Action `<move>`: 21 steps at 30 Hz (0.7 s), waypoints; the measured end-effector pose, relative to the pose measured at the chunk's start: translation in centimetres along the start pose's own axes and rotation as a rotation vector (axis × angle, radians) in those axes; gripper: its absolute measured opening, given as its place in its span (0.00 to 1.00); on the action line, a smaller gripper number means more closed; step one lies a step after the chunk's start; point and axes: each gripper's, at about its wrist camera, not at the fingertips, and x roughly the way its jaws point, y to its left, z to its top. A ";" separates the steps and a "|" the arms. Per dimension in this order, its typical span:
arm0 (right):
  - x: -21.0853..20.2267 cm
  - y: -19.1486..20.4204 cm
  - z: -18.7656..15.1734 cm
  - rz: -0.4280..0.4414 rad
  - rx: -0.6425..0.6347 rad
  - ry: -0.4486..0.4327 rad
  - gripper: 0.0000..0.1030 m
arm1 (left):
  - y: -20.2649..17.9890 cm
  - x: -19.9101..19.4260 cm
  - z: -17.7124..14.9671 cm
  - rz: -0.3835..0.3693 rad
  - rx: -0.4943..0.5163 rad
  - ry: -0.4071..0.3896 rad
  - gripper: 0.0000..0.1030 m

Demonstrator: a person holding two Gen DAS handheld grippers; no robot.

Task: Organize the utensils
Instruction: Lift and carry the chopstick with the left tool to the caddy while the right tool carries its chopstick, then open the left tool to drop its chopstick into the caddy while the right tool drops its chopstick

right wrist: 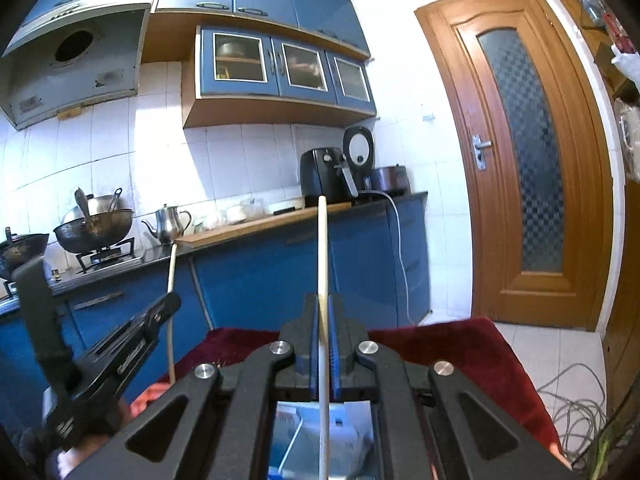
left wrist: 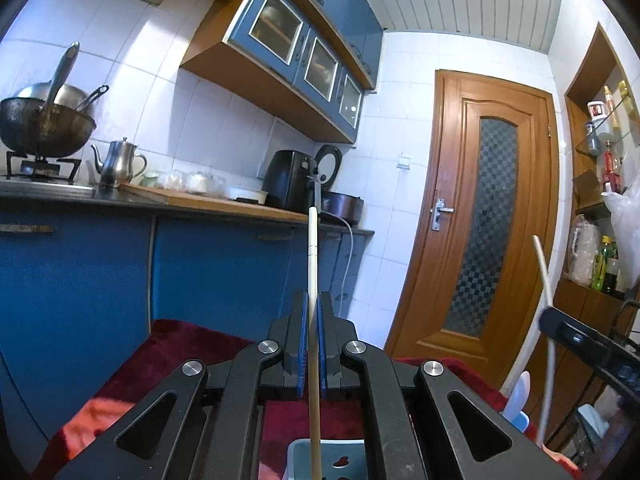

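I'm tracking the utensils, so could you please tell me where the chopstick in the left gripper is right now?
In the left wrist view, the chopstick stands upright, clamped in the left gripper, above the light blue basket on the red cloth.

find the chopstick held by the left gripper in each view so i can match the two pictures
Left wrist view: the left gripper's chopstick runs up the centre, clamped between that gripper's blue pads.
Right wrist view: the same chopstick stands at lower left, rising from the left gripper seen from the side.
Shared landmark: the black air fryer on the counter, left of the wooden door.
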 end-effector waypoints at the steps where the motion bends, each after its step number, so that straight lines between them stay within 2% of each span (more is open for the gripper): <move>1: 0.6 0.1 -0.1 -0.007 -0.008 -0.011 0.06 | 0.0 0.1 -0.1 -0.001 0.001 0.001 0.04; 6: 2.4 0.1 -1.1 -0.018 -0.020 -0.030 0.06 | -0.1 -0.1 -0.5 -0.006 0.015 -0.001 0.04; 13: 2.4 -0.4 -2.8 0.002 -0.021 0.043 0.07 | -0.1 -0.2 -0.5 -0.026 0.006 0.040 0.04; 14: 2.2 -0.4 -2.9 0.009 -0.023 0.053 0.09 | -0.1 -0.2 -0.5 -0.029 0.005 0.045 0.04; 16: 1.9 -0.3 -2.9 0.026 -0.023 0.068 0.20 | 0.0 -0.5 -0.5 -0.037 0.006 0.057 0.04; 21: 0.8 -0.3 -2.7 0.031 -0.009 0.061 0.32 | 0.2 -1.4 -0.4 -0.054 -0.002 0.085 0.05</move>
